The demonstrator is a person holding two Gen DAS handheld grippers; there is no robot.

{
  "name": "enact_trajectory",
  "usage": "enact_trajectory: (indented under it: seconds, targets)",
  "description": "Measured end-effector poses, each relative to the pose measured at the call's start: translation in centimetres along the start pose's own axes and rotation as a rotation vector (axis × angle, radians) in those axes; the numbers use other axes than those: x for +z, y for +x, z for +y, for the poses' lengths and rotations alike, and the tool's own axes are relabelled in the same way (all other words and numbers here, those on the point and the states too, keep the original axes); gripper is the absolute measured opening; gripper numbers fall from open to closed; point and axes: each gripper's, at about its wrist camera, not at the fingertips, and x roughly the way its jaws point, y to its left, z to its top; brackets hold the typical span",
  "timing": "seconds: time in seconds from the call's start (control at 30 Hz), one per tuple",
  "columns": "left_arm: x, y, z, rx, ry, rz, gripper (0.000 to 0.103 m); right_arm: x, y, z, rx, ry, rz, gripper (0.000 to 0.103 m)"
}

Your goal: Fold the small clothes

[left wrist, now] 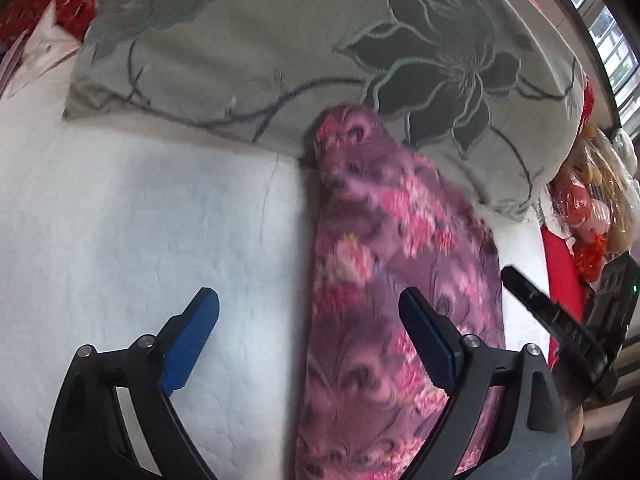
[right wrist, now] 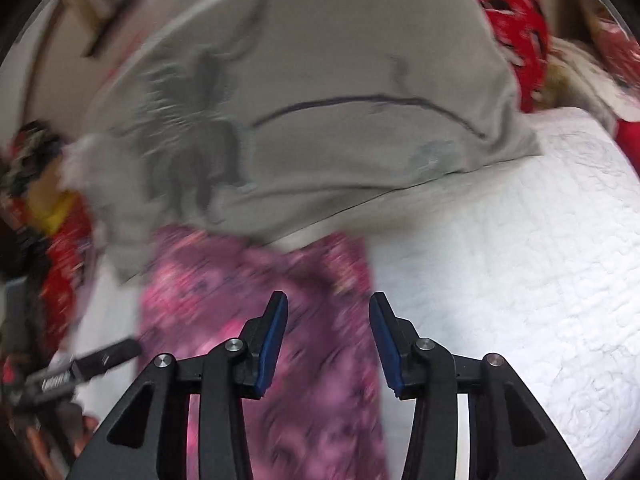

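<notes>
White quilted bed (left wrist: 140,208) carries a grey floral pillow (left wrist: 304,52) at its far side. Just before it lies the pink-purple floral garment (left wrist: 392,280), a long strip running near to far. Left claw (left wrist: 308,336) hovers spread wide; right claw (right wrist: 328,336) spread, empty. Pinching the near hem with both should keep the fold square.

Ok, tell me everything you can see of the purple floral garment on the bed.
The purple floral garment looks like soft, fleecy fabric, mauve with pink flower clusters and swirls. It lies as a long, narrow, bunched strip on the white quilted bedcover, its far end rumpled against the grey flowered pillow. Both tongs, left and right, are open above it, gripping nothing. The right view is blurred.
</notes>
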Motion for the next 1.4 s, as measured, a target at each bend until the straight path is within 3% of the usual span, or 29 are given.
enact_trajectory:
  seconds: [0.07, 0.13, 0.27, 0.37, 0.43, 0.47, 0.63, 0.77, 0.87, 1.0, 1.2, 1.27, 1.4]
  targets:
    - [-0.9, 1.9, -0.6, 0.041, 0.04, 0.067, 0.093, -1.2, 0.8, 0.4, -0.038, -0.054, 0.053, 0.043]
    - [-1.2, 0.6, -1.1, 0.063, 0.072, 0.043, 0.092, -2.6, 1.8, 1.0, -0.147, -0.109, 0.115, 0.044]
    - [-2.9, -3.3, -0.6, 0.013, 0.057, -0.009, 0.092, -3.3, -2.2, 1.6, -0.024, -0.077, 0.021, 0.045]
    - [-4.7, -2.7, -0.4, 0.03, 0.049, 0.018, 0.092, -5.4, -2.7, 2.2, 0.027, -0.131, 0.058, 0.045]
    - [-5.7, -0.5, -0.5, 0.053, 0.067, 0.117, 0.093, -7.2, -1.3, 2.5, -0.069, -0.209, 0.131, 0.049]
    - [-5.2, -0.8, -0.8, 0.055, 0.073, 0.102, 0.093, -7.7, -1.3, 2.6, -0.103, -0.24, 0.119, 0.051]
    - [-5.7, -3.8, -0.6, -0.008, 0.056, 0.066, 0.092, -7.9, -4.4, 0.4, -0.058, -0.111, 0.067, 0.053]
    - [-7.2, -1.4, -0.3, 0.012, 0.085, 0.148, 0.093, -10.4, -3.5, -1.7, -0.084, -0.115, 0.163, 0.057]
    - [-6.5, -2.3, 0.0, -0.061, 0.039, 0.14, 0.092, -9.7, -4.6, -1.9, -0.079, -0.089, 0.139, 0.058]
    - [-3.5, -2.8, -0.1, -0.167, 0.007, 0.124, 0.092, -7.2, -5.1, -3.4, 0.024, 0.041, 0.072, 0.062]
    - [-1.4, 1.2, -1.6, -0.29, -0.063, 0.23, 0.092, -5.0, -0.5, -4.4, 0.136, 0.212, 0.117, 0.062]
    - [-2.2, 1.2, -1.1, -0.304, -0.091, 0.242, 0.092, -4.8, 0.6, -3.6, 0.211, 0.198, 0.136, 0.062]
    - [-2.6, 1.2, 0.3, -0.358, -0.185, 0.238, 0.092, -4.4, 1.8, -2.5, 0.231, 0.171, 0.127, 0.062]
